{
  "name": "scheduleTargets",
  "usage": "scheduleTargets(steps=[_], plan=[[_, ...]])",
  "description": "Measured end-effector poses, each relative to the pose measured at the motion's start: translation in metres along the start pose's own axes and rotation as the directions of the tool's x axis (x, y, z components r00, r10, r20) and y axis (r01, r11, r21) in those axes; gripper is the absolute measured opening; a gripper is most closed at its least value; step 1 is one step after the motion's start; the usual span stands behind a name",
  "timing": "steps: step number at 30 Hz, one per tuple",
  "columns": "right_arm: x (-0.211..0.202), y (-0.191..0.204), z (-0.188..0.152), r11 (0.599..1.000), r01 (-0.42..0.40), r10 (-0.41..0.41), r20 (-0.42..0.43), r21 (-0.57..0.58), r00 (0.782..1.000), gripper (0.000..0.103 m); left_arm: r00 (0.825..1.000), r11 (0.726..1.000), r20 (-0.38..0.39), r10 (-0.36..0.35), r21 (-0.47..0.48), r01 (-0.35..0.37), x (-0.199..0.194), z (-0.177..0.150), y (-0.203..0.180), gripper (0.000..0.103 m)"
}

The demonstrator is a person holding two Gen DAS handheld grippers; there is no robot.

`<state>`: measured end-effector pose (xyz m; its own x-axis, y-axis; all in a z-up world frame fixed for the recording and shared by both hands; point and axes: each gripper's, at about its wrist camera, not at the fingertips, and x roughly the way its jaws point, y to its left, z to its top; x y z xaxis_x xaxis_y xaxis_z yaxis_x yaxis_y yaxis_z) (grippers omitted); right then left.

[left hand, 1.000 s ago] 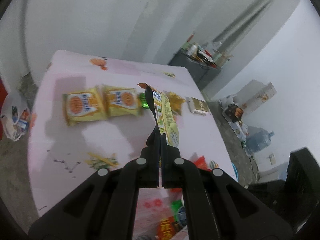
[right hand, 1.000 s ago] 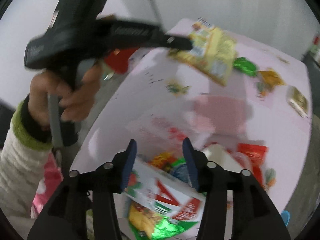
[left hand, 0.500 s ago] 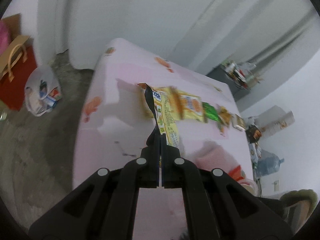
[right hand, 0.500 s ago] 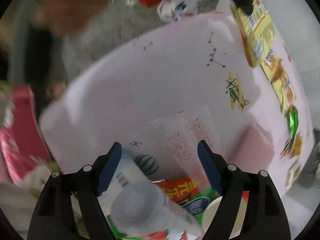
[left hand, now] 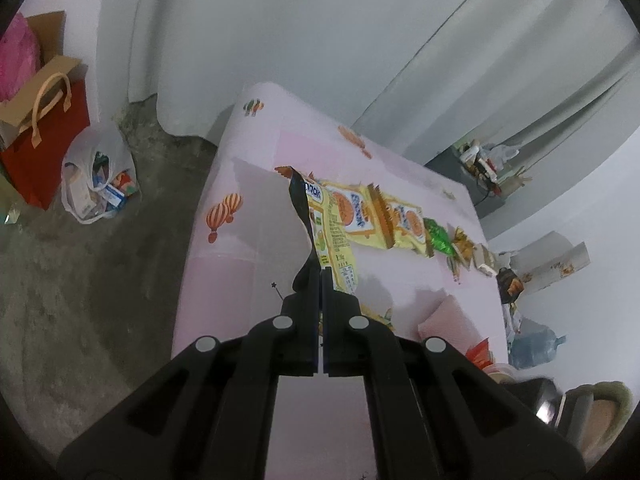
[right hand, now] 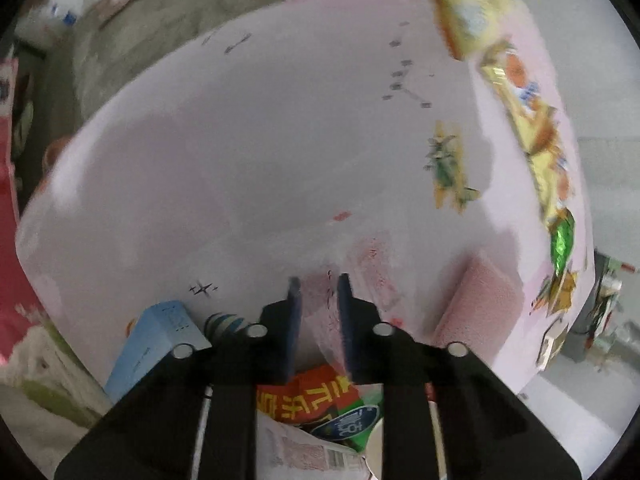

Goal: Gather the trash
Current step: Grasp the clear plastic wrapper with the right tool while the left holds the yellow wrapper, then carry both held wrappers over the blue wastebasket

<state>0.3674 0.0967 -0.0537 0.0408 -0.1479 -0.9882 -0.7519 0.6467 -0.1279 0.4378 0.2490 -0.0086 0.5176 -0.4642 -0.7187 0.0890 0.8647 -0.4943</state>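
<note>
Pale curtains (left hand: 280, 20) hang along the back of the room, above a rough grey floor (left hand: 80, 280). The bench (left hand: 240, 248) is covered in pink cloth printed with balloons and small planes.

On the floor left of the bench stand a red paper bag (left hand: 44, 152) and, beside it, a white plastic bag (left hand: 96, 184) filled with packaging.

A row of yellow biscuit packs (left hand: 384, 216) lies across the far side of the bench, with a green wrapper (left hand: 438, 236) at its right end. A pink pad (left hand: 448, 320) sits nearer to me.

My left hand-held gripper (left hand: 321, 270) is pressed together on a yellow wrapper (left hand: 332, 232), which is held above the bench. The wrapper's long axis runs straight out along the fingers, and its free end is twisted, showing a dark inner face.

My right hand-held gripper (right hand: 319, 284) points down at the near bench edge. Its jaws have just been closing and now pinch a clear plastic piece (right hand: 324, 320) with red print. The picture is blurred. A blue box (right hand: 156, 344) and a red packet (right hand: 308, 396) lie just below.
</note>
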Motion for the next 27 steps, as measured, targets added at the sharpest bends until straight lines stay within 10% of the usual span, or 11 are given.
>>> scheduleTargets(steps=[6,15,22,27], plan=[[-0.047,-0.047,-0.041,0.976,-0.086,0.029,0.274,0.201,0.961,0.004,0.997,1.000,0.074,0.011,0.020,-0.012,-0.043,-0.005,-0.012,0.000],[-0.120,-0.119,-0.161,0.811,-0.419,0.046,0.671,0.407,0.740,0.003,0.983,0.992,0.180,-0.025,0.129,0.001,-0.116,-0.009,-0.086,0.000],[-0.149,-0.138,-0.309,0.681,-0.553,-0.119,0.817,0.481,0.564,0.003,0.989,0.956,0.132,-0.064,0.291,0.023,-0.129,-0.034,-0.190,0.000],[-0.144,-0.134,-0.415,0.579,-0.573,-0.294,0.804,0.580,0.518,0.003,0.990,0.901,0.031,-0.139,0.420,0.113,-0.105,-0.064,-0.277,0.000]])
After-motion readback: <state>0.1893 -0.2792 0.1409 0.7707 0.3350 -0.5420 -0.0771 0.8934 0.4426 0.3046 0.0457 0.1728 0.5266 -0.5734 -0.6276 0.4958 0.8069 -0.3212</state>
